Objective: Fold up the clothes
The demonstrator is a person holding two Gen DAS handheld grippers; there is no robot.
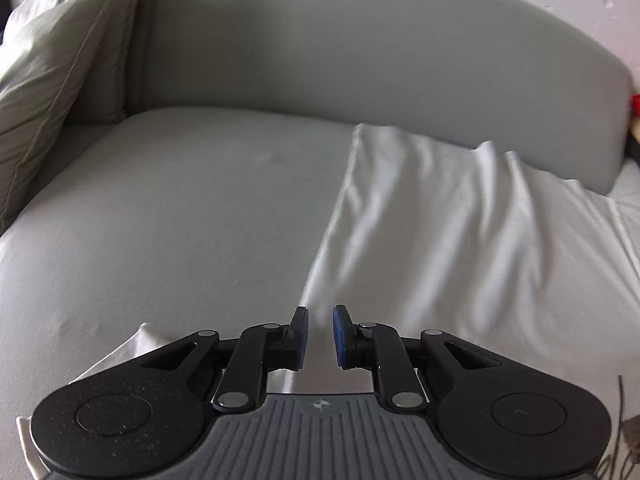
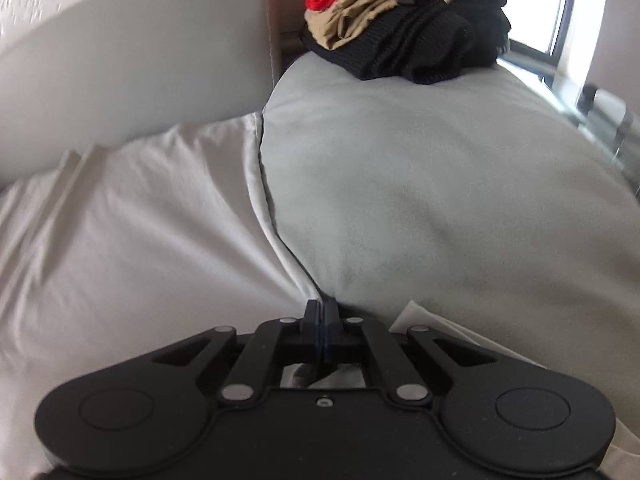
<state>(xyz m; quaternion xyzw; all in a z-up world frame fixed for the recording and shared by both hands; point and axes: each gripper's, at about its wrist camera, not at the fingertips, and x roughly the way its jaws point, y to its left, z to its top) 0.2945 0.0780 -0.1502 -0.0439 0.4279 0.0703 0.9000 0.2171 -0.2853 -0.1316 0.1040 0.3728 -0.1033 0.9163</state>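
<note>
My white garment (image 1: 440, 232) lies spread and rumpled on the grey sofa seat (image 1: 180, 200), long creases running along it, its far end reaching the backrest (image 1: 360, 60); its right edge (image 2: 276, 236) dips beside a cushion (image 2: 440, 200).

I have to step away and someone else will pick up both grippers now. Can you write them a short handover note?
Left gripper: open, holding nothing, over the left edge of the white garment.
Right gripper: fingers shut at the garment's right edge; an actual pinch of cloth is not clear.
The garment lies spread and wrinkled on the grey sofa seat.
A pile of red, tan and black clothes sits on the cushion to the right.
Done: no fold visible.
Left: fold the garment, then the pile.
</note>
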